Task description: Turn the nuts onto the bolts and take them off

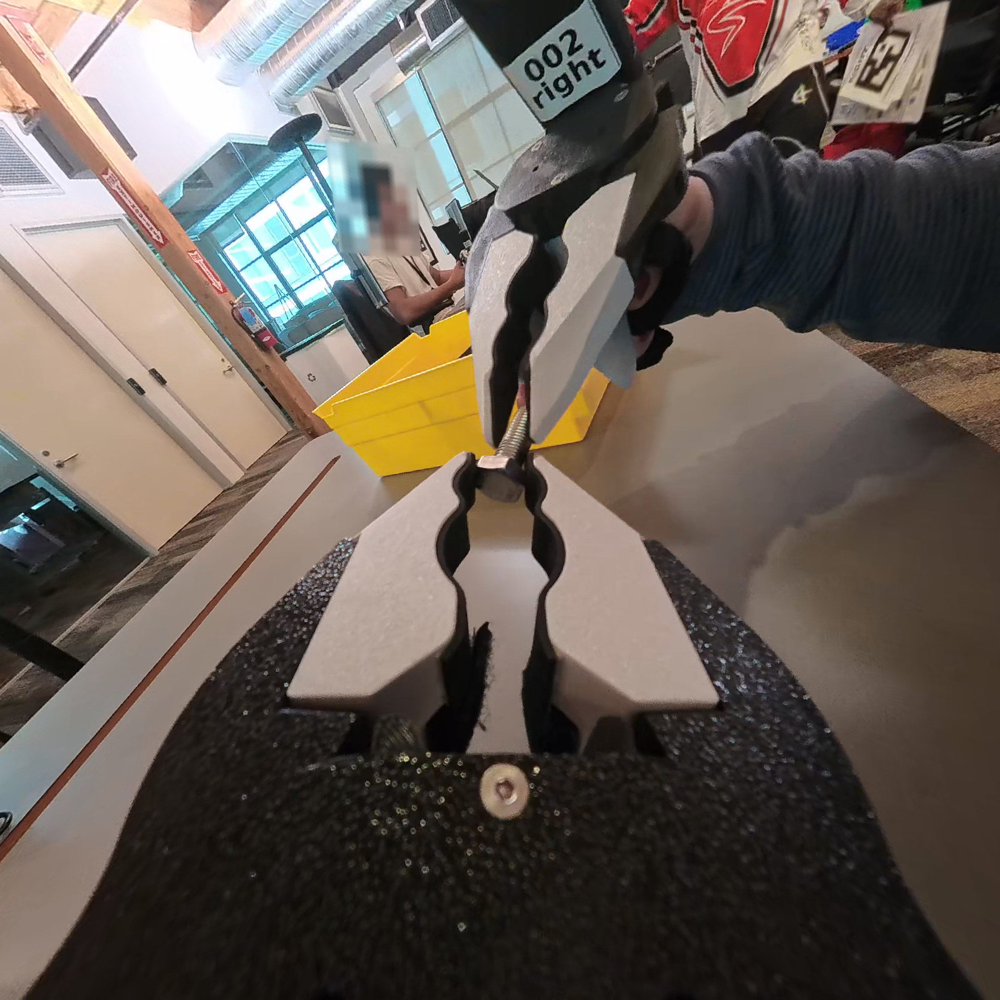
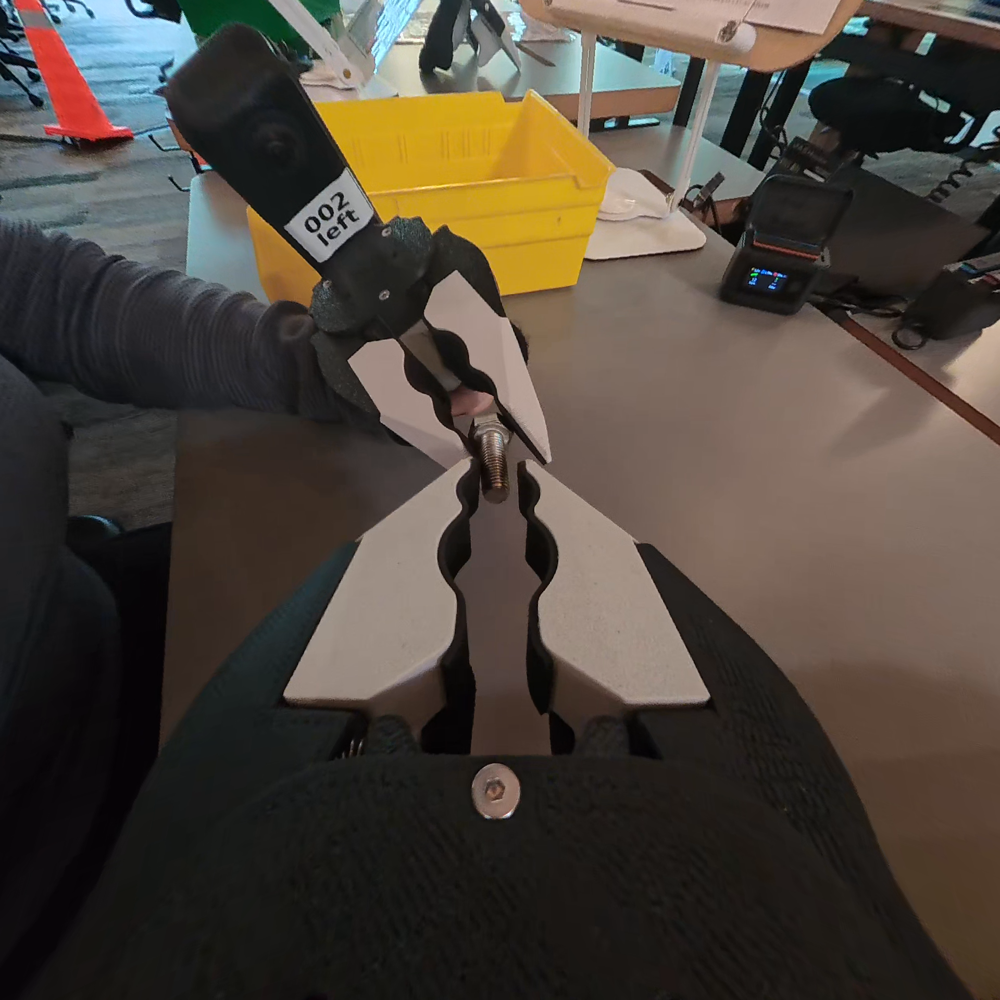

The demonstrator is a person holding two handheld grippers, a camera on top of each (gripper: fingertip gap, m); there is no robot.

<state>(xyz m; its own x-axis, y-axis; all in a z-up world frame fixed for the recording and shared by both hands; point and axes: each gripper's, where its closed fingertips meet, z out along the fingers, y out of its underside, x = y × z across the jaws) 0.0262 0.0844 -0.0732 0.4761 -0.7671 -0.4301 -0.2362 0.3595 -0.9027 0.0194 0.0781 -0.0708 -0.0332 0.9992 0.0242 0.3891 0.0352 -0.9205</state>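
The silver steel hex-head bolt [image 1: 506, 465] is held in the air above the grey desk [image 1: 757, 487], caught between the two tools. The left tool [image 1: 500, 476] has its pale fingers pressed in on the bolt's hexagonal head, which sits right at the fingertips. The right tool [image 2: 495, 481] comes in from the far side; in its own view its tips stand on either side of the threaded end with a thin gap showing on one side, so I cannot tell whether it pinches the shaft or only frames it.

No nut shows on the visible stretch of thread in either view, and none lies on the desk within sight. The bolt looks bare, so this is either before a nut goes on or after one has come off; the pictures do not settle which.

The bolt is short, bright and clean, with coarse thread along the shaft up to the head. A yellow plastic bin [image 2: 487, 178] stands on the far part of the desk, well apart from the bolt.
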